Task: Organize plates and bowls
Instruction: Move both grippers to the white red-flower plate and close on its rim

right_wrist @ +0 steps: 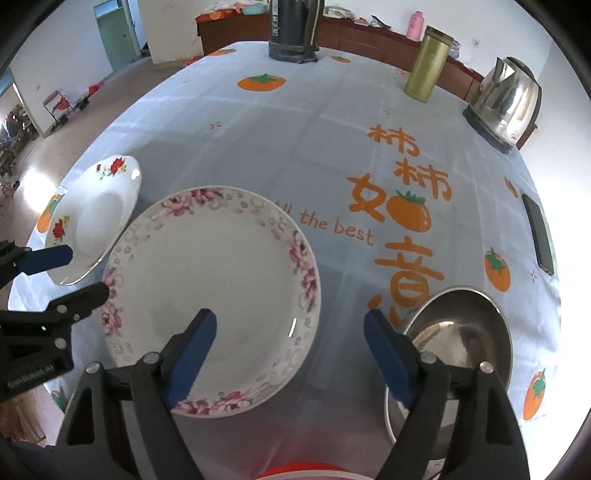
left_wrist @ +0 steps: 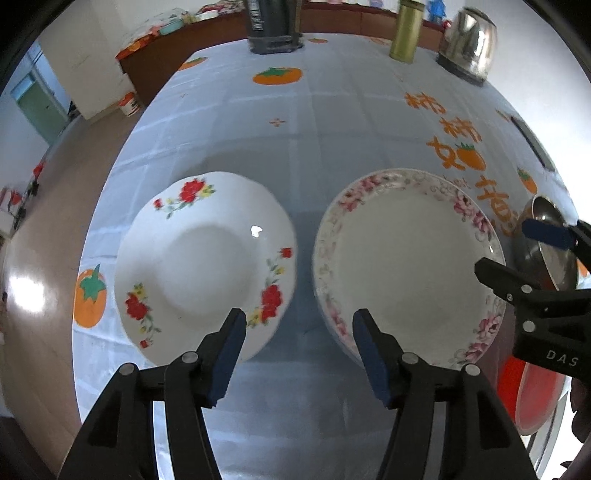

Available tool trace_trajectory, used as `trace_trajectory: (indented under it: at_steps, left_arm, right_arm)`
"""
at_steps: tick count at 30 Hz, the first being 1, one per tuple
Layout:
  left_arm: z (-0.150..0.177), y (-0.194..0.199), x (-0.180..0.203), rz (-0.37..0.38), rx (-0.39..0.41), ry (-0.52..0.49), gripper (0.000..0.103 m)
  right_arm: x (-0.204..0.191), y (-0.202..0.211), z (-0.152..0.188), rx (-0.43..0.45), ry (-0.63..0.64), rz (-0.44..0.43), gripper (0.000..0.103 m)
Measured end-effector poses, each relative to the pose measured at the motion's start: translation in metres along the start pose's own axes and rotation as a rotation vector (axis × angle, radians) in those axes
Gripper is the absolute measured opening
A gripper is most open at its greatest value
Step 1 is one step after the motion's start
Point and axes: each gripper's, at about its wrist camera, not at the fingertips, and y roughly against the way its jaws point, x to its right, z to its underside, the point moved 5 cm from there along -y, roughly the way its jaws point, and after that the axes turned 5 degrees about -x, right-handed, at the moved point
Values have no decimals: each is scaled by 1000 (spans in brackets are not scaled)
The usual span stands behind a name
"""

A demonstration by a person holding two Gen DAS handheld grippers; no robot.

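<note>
White china sitting in a row on the table: red-flowered plate [left_wrist: 205, 266] at the left, pink-rimmed plate [right_wrist: 212, 299] just beside it, rims near but apart, both lying flat and holding nothing. Sitting to the right of the pink-rimmed plate, steel bowl [right_wrist: 456, 350], also holding nothing, apart from that plate. Peeking in at the near edge, red-rimmed dish [left_wrist: 532, 398], mostly cut off, contents impossible to tell.

Covering the table, pale checked cloth [right_wrist: 303, 147] printed with orange persimmons and orange lettering. Standing along the far side: dark flask [right_wrist: 293, 33], gold canister [right_wrist: 428, 68], steel kettle [right_wrist: 506, 99]. Lying flat near the right edge, dark phone [right_wrist: 539, 236]. Beyond the table, brown sideboard [right_wrist: 369, 37], white walls, green door [right_wrist: 114, 37].

Pointing steeply down over the gap between the two plates, left gripper [left_wrist: 299, 343], blue pads spread wide apart, gripping nothing. Hovering likewise between the pink-rimmed plate and the steel bowl, right gripper [right_wrist: 290, 347], jaws standing wide apart, clamping nothing, left pad overlapping the plate in view, contact impossible to tell.
</note>
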Motion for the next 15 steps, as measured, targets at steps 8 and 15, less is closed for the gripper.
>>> trace_trajectory:
  at_steps: [8, 15]
  left_arm:
    - [13, 5, -59, -40, -13, 156, 62]
    - [24, 1, -110, -65, -30, 268, 62]
  right_arm:
    - [-26, 17, -16, 31, 27, -95, 66]
    - [-75, 14, -48, 25, 100, -194, 57]
